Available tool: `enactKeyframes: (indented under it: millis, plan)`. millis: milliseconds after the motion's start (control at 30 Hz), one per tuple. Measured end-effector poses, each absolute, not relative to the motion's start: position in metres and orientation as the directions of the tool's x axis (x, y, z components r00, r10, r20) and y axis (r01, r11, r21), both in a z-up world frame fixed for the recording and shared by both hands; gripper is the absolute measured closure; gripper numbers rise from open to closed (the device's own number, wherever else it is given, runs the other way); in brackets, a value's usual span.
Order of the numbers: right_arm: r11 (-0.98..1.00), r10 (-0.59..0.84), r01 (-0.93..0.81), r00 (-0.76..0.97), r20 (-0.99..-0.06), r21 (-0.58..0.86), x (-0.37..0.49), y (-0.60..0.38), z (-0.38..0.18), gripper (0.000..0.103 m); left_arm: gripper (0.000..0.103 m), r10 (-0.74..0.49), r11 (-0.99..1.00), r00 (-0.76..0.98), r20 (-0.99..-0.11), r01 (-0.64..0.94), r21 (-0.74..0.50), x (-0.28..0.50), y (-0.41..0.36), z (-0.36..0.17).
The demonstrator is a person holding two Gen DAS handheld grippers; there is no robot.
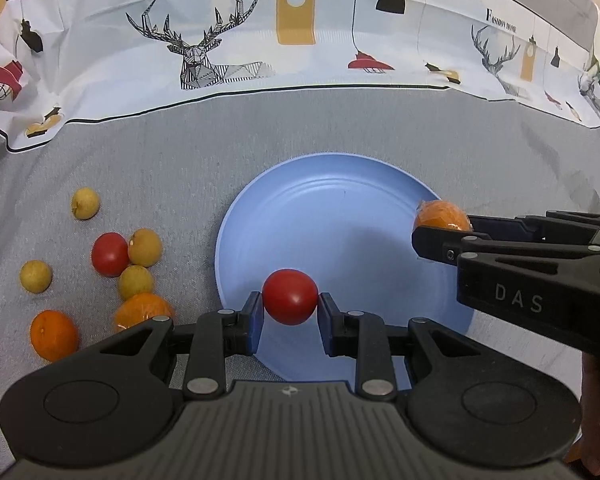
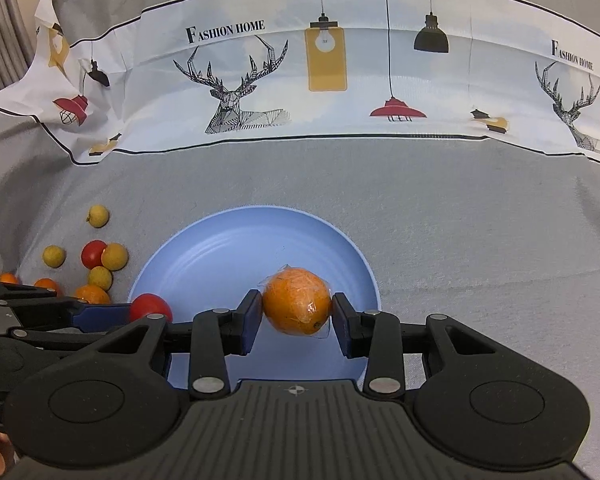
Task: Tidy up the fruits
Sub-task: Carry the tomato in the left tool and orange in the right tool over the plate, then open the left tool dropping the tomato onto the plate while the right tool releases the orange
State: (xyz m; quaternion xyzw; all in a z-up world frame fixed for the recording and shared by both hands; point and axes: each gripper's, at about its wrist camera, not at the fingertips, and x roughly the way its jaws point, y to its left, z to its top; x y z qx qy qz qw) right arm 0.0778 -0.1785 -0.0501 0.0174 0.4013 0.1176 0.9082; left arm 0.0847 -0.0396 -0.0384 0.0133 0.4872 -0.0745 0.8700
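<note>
Your left gripper (image 1: 290,307) has its fingers (image 1: 253,312) closed on a red tomato (image 1: 290,297), one pad pressing each side, and it holds the tomato over the near edge of the blue plate (image 1: 340,208). Your right gripper (image 2: 296,312) is clamped the same way on an orange (image 2: 296,300) wrapped in clear film, held over the middle of the plate (image 2: 220,248) in the right wrist view; in the left wrist view that orange (image 1: 442,216) shows at the plate's right rim, at the tip of the right gripper's fingers (image 1: 432,240). The plate itself sits on the grey cloth (image 1: 180,160) that covers the counter, and its bowl is bare. To the left of the plate, loose fruit lies on the cloth: a second tomato (image 1: 109,254) touching a small yellow fruit (image 1: 145,247), three more yellow fruits (image 1: 85,203) around them, and several oranges (image 1: 54,335) nearer to you. Behind the plate hangs a printed cloth (image 1: 228,40) with deer and lamps.
</note>
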Motion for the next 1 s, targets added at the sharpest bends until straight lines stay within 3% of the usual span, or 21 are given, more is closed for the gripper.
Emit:
enactKeyframes:
  millis: [1000]
  plan:
    - [0.973, 0.212, -0.203, 0.614, -0.76, 0.108, 0.0797, -0.1766, -0.0601, 0.063, 0.071, -0.11, 0.986, 0.498, -0.86, 0.162, -0.032, 0.0876, -0.0468, -0.0417]
